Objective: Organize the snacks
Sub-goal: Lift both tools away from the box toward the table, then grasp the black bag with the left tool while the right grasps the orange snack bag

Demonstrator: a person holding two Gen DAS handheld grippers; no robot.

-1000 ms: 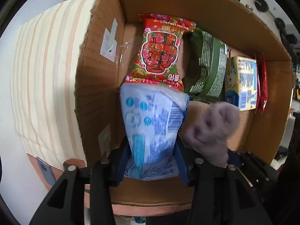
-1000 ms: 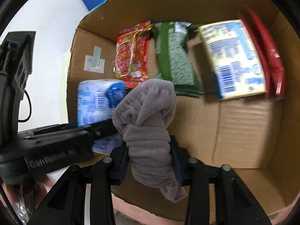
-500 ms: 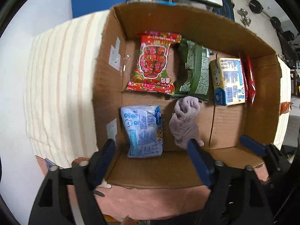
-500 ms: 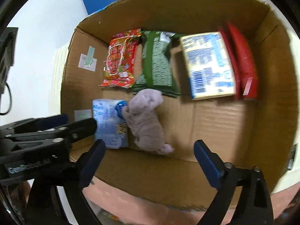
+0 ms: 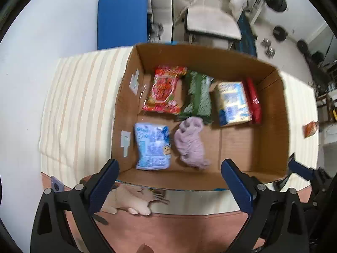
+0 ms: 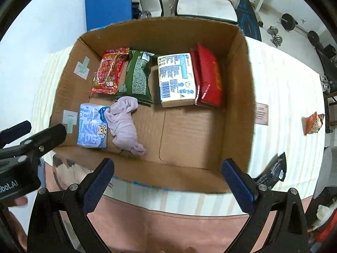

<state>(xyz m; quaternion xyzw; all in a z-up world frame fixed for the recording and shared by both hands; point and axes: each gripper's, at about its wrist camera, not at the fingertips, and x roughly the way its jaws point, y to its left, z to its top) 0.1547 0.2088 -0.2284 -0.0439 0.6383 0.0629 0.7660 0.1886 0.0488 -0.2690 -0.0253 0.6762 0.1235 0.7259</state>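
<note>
An open cardboard box (image 5: 271,109) (image 6: 237,88) lies below both grippers. On its floor at the near left, a blue-white packet (image 5: 152,145) (image 6: 92,126) rests beside a purple-grey cloth bundle (image 5: 190,142) (image 6: 124,124). Along the back row are a red snack bag (image 5: 164,91), a green bag (image 5: 198,97), a yellow-blue carton (image 5: 232,102) and red packs (image 5: 253,99). My left gripper (image 5: 168,166) hangs above the box's near edge, jaws opening, nothing between them. My right gripper (image 6: 167,163) hangs likewise, jaws opening and empty.
The box stands on a striped cloth (image 5: 80,105). To its right lie an orange snack bag (image 6: 312,122) and a black packet (image 6: 273,170). A blue panel (image 5: 122,21) and a pale chair (image 5: 212,21) stand beyond the table.
Both grippers let go, the left of the blue-white packet, the right of the cloth bundle. Both opened wide and rose; the two things now lie on the box floor.
</note>
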